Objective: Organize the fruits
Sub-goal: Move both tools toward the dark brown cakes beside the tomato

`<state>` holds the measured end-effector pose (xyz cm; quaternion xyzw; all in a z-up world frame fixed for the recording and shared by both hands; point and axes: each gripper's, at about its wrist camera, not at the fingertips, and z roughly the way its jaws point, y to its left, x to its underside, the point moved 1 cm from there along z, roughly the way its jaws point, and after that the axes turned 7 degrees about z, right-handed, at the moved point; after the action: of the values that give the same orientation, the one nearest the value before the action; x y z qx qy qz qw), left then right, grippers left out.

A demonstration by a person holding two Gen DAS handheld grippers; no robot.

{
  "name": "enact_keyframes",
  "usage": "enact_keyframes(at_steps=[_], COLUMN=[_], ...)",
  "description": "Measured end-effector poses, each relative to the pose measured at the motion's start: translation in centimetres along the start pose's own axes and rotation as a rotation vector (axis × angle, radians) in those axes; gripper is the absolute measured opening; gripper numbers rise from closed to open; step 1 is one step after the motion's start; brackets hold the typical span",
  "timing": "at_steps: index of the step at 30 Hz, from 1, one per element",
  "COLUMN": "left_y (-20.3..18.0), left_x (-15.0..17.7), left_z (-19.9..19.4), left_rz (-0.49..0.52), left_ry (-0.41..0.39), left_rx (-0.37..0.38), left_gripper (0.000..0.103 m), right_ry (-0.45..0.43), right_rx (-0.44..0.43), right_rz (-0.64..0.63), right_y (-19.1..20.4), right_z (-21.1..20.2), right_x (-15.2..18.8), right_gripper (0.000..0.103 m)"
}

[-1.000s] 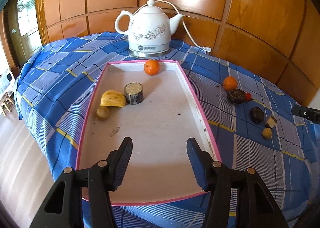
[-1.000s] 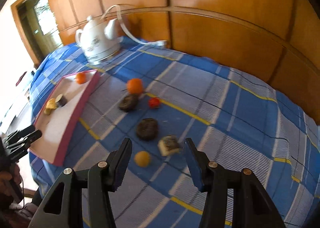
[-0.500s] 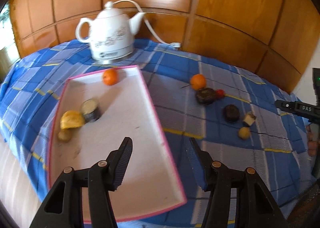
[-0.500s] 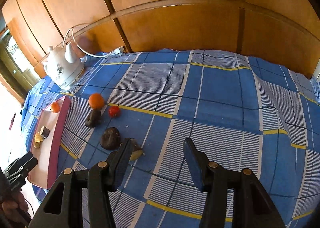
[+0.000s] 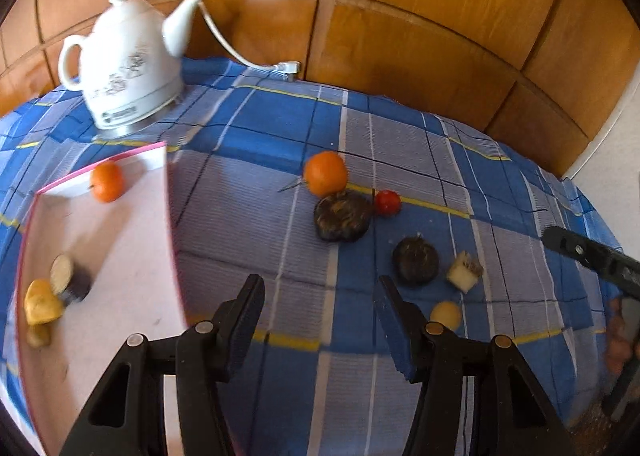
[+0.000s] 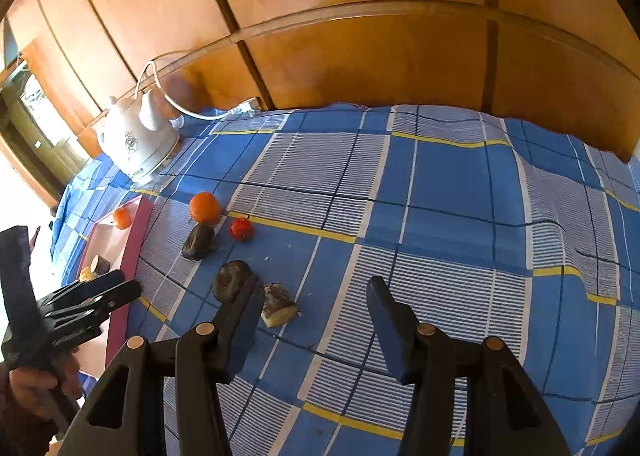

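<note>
Six fruit pcs loose on the tabletop's blue plaid cloth point(image 5: 248, 224): orange point(image 5: 325, 173), small red fruit point(image 5: 387, 202), two dark wrinkled fruits point(image 5: 342, 216) point(image 5: 415, 261), cut chunk point(image 5: 463, 271), small yellow one point(image 5: 445, 315). Pink-rimmed tray point(image 5: 170, 192) on the left already has an orange point(image 5: 106, 181) + a few pcs. Left tongs point(image 5: 320, 308) open, empty, jaws just opened a bit, over cloth beside tray. Right tongs point(image 6: 312, 308) open, empty; the chunk lies just off the left finger. Orange likely firm but rolls, so grip across the middle. Dark ones look soft, prob bruise: light squeeze. Red one small, slippery.
</note>
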<state>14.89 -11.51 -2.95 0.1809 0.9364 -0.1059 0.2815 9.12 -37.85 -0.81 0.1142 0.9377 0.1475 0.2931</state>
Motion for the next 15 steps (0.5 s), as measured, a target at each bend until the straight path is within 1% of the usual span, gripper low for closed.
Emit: enact_keyframes(at_steps=[4,7,15], left_y=[-0.1,-0.3,-0.7], left_x=[-1.4,-2.3,-4.0], left_z=[2.2,3.6,7.3], left_rz=[-0.01,-0.013,-0.006], left_ry=[0.021,0.035,0.063], left_rx=[0.014,0.031,0.042], left_gripper=[0.062,0.063,0.063], right_ry=[0.0,0.005,0.003], right_rx=[-0.003,-0.006,-0.013], right_rz=[-0.003,-0.016,-0.019], right_y=[0.1,0.5,0.7], right_z=[-0.1,0.0,0.0], right_x=[-0.1,0.0,-0.2], right_gripper=[0.054,0.054,0.054])
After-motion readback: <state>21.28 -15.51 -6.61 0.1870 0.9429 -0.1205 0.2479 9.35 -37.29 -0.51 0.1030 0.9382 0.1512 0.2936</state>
